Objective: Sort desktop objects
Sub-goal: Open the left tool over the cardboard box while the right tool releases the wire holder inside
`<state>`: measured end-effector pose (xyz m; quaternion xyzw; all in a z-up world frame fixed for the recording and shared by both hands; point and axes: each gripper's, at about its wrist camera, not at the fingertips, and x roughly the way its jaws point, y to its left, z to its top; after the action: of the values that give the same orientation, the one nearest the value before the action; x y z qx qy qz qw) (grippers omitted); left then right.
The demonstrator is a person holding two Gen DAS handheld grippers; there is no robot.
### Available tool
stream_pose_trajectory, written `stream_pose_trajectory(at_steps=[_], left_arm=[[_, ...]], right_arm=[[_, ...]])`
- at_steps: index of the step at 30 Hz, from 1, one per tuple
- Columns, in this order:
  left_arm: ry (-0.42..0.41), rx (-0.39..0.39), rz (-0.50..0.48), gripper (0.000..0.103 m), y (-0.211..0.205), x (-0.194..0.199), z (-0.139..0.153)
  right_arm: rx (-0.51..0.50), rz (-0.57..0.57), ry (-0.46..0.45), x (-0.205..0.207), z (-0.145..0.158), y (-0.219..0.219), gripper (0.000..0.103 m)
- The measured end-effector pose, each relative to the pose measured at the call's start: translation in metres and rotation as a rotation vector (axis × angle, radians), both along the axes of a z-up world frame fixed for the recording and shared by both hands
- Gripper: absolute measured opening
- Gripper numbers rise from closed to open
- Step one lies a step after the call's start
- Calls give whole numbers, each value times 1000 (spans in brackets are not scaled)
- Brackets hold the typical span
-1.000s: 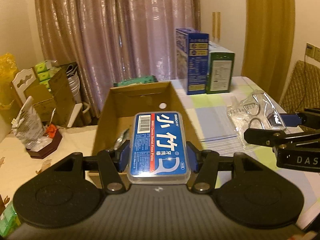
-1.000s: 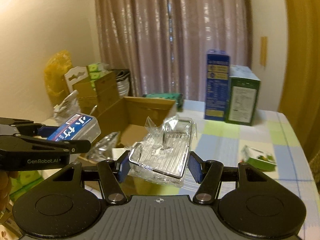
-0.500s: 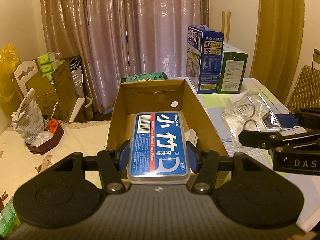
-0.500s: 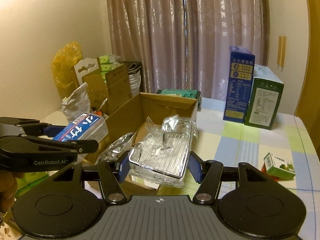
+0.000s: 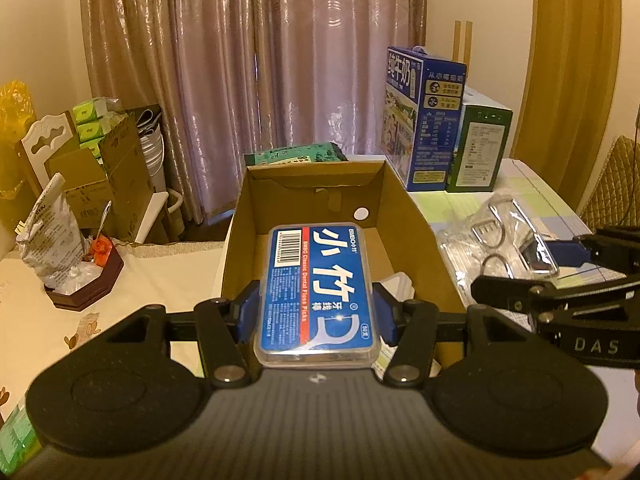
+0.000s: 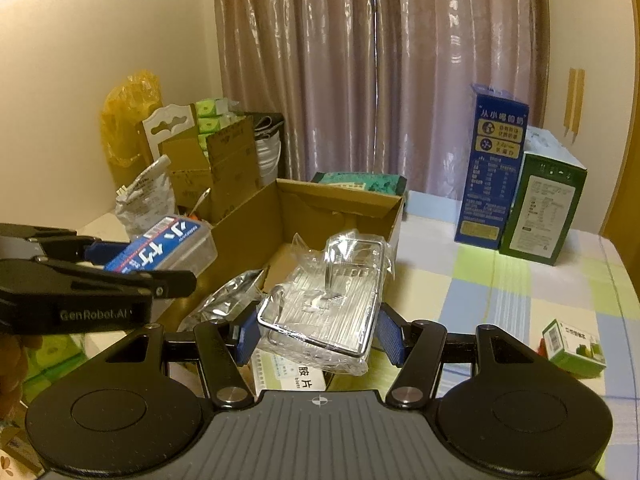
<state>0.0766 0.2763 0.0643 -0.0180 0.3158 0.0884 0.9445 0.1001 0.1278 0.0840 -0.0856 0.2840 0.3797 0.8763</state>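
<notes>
The left gripper [image 5: 316, 312] was clamped across the long sides of the floss pick case [image 5: 316, 292], held above the near end of the open cardboard box [image 5: 424, 240]. The case looked light, stiff and slick, so a grip on its flat long edges seemed the safest hold. At about three o'clock of it the right gripper [image 6: 316, 330] pinched the wrapped metal rack [image 6: 324, 308] by its wire rim; its loose, crinkly film would probably slip, while the frame itself seemed rigid. Beyond lay a checked tablecloth [image 6: 520, 288], two upright cartons [image 6: 520, 176] at about one o'clock, and a curtain [image 5: 256, 80] at twelve.
</notes>
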Motion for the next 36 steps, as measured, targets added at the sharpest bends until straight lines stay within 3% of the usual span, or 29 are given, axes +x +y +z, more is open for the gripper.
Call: stream_pose_trajectory(at_steps=[21, 29, 34, 36], left_arm=[[61, -56, 16, 53, 23, 30, -32], [40, -54, 26, 53, 27, 21, -27], [13, -50, 44, 53, 31, 10, -19], [6, -53, 52, 53, 33, 6, -16]], right_arm=[[-27, 2, 48, 25, -27, 24, 57], [-24, 3, 61, 28, -30, 30, 57], [17, 17, 116, 34, -30, 33, 58], [51, 30, 148, 37, -28, 33, 64]])
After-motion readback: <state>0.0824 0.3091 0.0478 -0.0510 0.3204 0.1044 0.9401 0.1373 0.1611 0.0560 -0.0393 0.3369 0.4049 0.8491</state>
